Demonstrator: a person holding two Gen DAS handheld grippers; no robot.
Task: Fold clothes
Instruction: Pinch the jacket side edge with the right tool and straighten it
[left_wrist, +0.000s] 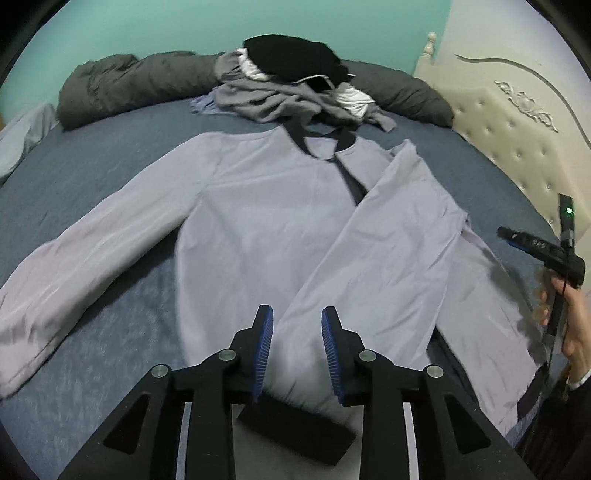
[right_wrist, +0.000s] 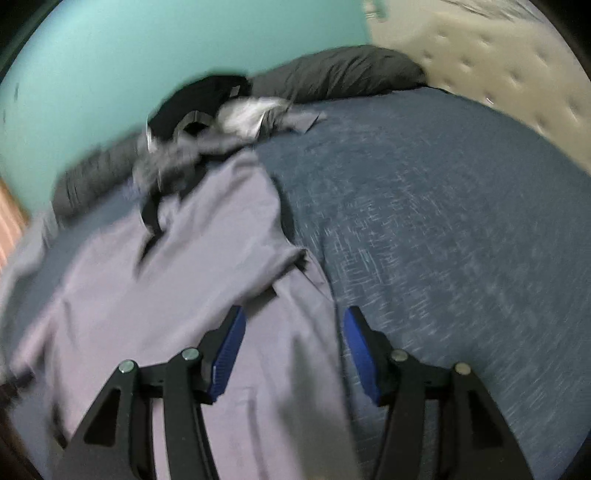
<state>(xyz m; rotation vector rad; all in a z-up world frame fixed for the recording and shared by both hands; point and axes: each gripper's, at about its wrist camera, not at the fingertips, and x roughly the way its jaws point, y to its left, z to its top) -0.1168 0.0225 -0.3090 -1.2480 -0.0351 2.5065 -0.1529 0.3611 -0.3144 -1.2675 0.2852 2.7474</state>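
A pale lilac shirt (left_wrist: 258, 206) lies spread on the blue bed (left_wrist: 92, 177), one sleeve folded across its front. The left tool (left_wrist: 297, 325) hovers released above the shirt's lower hem. The right tool (right_wrist: 295, 332), also released and empty, hangs over the shirt's edge. A pile of clothes (left_wrist: 291, 85) sits beyond the collar.
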